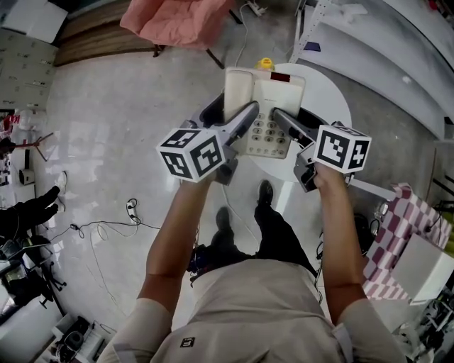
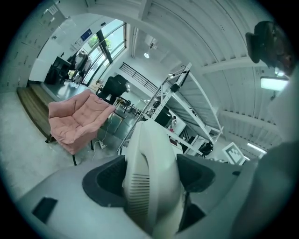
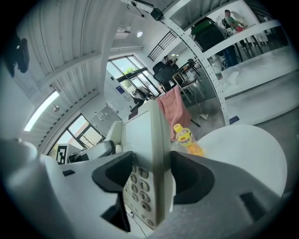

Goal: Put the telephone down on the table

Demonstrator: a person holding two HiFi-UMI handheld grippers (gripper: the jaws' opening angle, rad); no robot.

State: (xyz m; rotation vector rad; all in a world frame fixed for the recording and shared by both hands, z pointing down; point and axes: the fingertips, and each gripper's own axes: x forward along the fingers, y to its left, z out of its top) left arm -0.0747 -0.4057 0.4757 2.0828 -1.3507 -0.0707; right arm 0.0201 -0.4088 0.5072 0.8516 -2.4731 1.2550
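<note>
The cream telephone (image 1: 264, 99) sits in the upper middle of the head view, over a round white table (image 1: 323, 92). Whether its base touches the tabletop cannot be told. Its handset (image 1: 237, 88) lies along its left side and the keypad (image 1: 268, 135) faces up.

A yellow-capped bottle (image 1: 265, 64) stands on the table just beyond the telephone. Around the table is pale, glossy floor (image 1: 120, 120) with loose cables (image 1: 106, 227) at lower left. A pink armchair (image 1: 177, 21) stands at the top edge.

The left gripper (image 1: 248, 113) is clamped on the handset side, with both jaws pressed against the white shell in the left gripper view. The right gripper (image 1: 280, 117) is clenched on the telephone's right edge, with the keys just inside its jaws.

Both forearms reach forward from the lower frame. The left forearm (image 1: 177, 227) and right forearm (image 1: 340, 234) angle inward, so the grippers converge on the telephone.
</note>
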